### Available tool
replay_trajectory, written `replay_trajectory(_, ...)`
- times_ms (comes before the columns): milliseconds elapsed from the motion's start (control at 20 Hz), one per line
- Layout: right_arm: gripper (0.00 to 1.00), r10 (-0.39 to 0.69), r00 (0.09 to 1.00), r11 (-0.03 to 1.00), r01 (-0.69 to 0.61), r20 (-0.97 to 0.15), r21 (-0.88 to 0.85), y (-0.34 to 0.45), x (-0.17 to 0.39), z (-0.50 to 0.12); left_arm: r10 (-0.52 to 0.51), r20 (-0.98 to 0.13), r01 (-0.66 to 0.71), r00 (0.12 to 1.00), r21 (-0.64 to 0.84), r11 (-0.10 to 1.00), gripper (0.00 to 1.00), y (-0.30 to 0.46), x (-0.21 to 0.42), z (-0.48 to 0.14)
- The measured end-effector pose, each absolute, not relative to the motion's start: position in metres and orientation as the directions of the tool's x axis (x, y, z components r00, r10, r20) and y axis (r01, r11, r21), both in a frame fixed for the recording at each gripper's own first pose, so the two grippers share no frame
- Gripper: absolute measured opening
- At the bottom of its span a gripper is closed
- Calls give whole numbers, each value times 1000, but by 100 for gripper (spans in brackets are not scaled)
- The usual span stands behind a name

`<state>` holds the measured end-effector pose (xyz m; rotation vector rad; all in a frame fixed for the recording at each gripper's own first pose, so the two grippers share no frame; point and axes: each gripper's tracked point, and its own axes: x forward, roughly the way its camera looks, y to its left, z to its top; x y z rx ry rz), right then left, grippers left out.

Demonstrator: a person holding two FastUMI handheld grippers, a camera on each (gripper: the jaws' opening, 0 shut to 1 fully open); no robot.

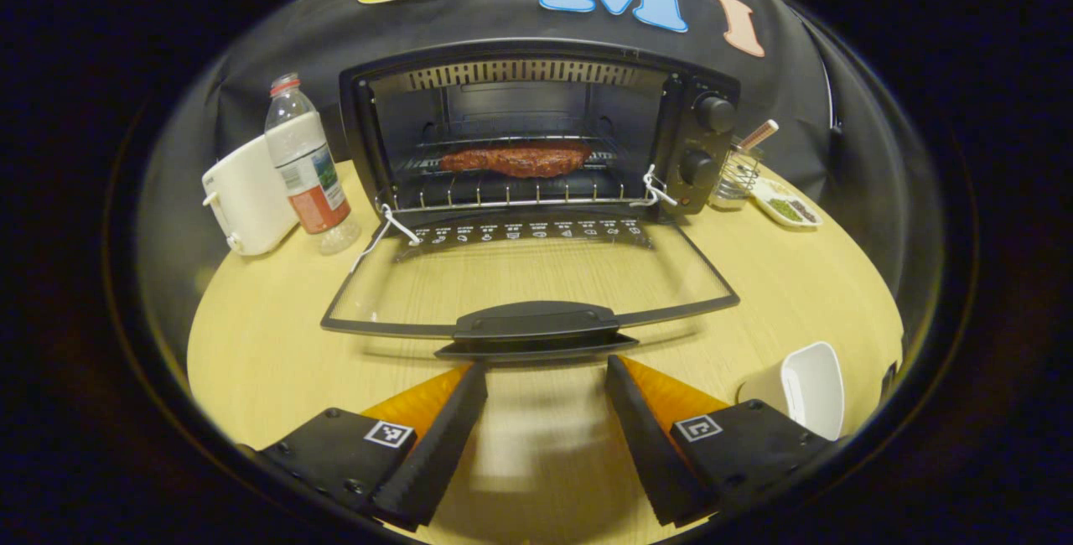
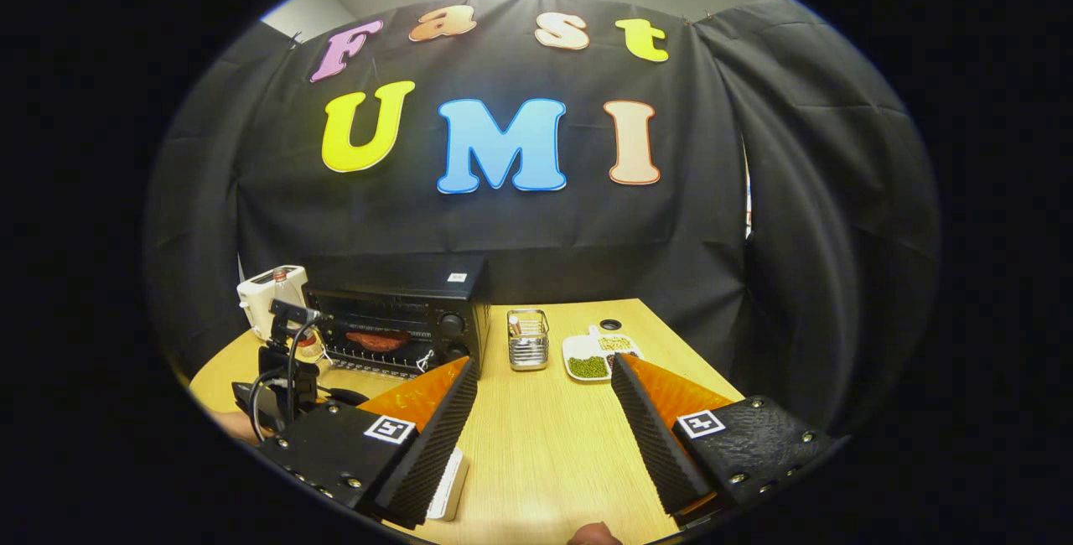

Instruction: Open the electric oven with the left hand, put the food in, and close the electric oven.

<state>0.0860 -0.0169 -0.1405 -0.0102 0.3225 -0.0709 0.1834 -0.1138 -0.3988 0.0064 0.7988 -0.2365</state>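
Left gripper (image 1: 545, 411), fingers apart, is facing the oven door handle (image 1: 536, 323) for closing; meat (image 1: 515, 160) is sitting on the rack.

There is one oven (image 1: 536, 134) with one door (image 1: 528, 277) and two knobs (image 1: 714, 113). One piece of food (image 1: 515, 160) lies inside it. On the counter (image 1: 277, 335) stand one bottle (image 1: 306, 168), one white toaster (image 1: 247, 197), one wire basket (image 1: 738, 176), one small dish (image 1: 786, 210) and one white cup (image 1: 800, 390).
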Motion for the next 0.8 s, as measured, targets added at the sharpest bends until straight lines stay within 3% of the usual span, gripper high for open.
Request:
replay_trajectory(750,98,13,950,1000,-19,-312,-18,13,83,-139,-225,-571,208,790,-96,973,97,-112,191,-331)
replay_trajectory(800,98,20,949,1000,-25,-315,-12,15,83,-141,-229,-555,210,799,-99,973,100,-111,195,-324)
